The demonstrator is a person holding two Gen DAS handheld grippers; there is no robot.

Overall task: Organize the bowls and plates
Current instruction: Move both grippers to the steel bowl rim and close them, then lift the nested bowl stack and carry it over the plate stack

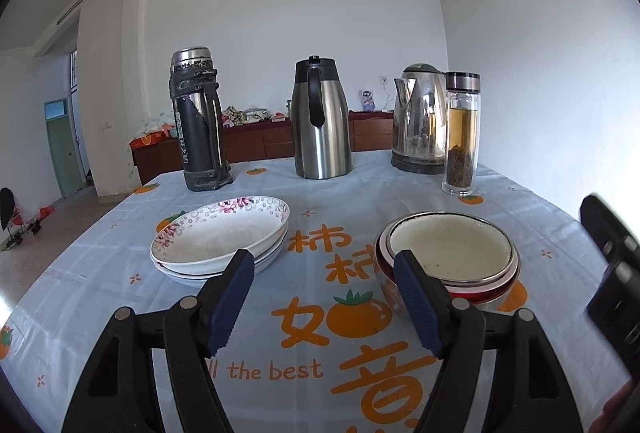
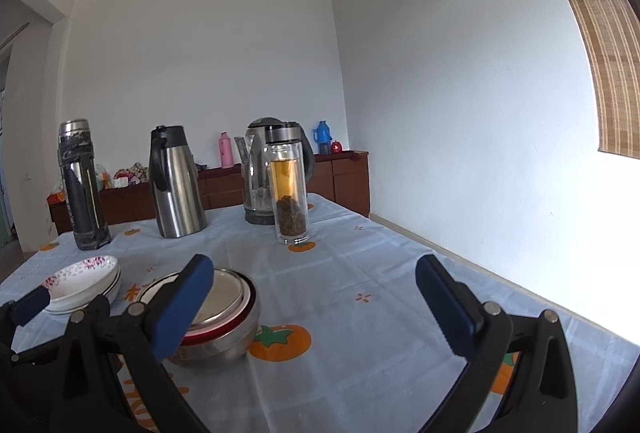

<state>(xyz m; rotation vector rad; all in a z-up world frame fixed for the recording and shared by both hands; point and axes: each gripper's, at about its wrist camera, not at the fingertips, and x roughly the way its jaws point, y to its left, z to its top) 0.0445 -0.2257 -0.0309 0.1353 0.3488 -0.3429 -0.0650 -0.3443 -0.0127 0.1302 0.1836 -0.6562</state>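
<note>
A stack of white floral plates [image 1: 222, 235] sits left of centre on the table; it also shows in the right wrist view [image 2: 86, 283]. A stack of steel bowls with a red band [image 1: 450, 255] sits to their right, also seen in the right wrist view [image 2: 216, 317]. My left gripper [image 1: 324, 303] is open and empty, held above the cloth between the two stacks. My right gripper [image 2: 316, 307] is open and empty, to the right of the bowls; its body shows at the left wrist view's right edge [image 1: 612, 273].
At the table's far side stand a black flask [image 1: 198, 121], a steel carafe [image 1: 320, 119], an electric kettle [image 1: 420, 119] and a glass tea bottle [image 1: 462, 135]. The blue printed tablecloth [image 1: 320, 337] covers the table. A white wall [image 2: 480, 153] runs along the right edge.
</note>
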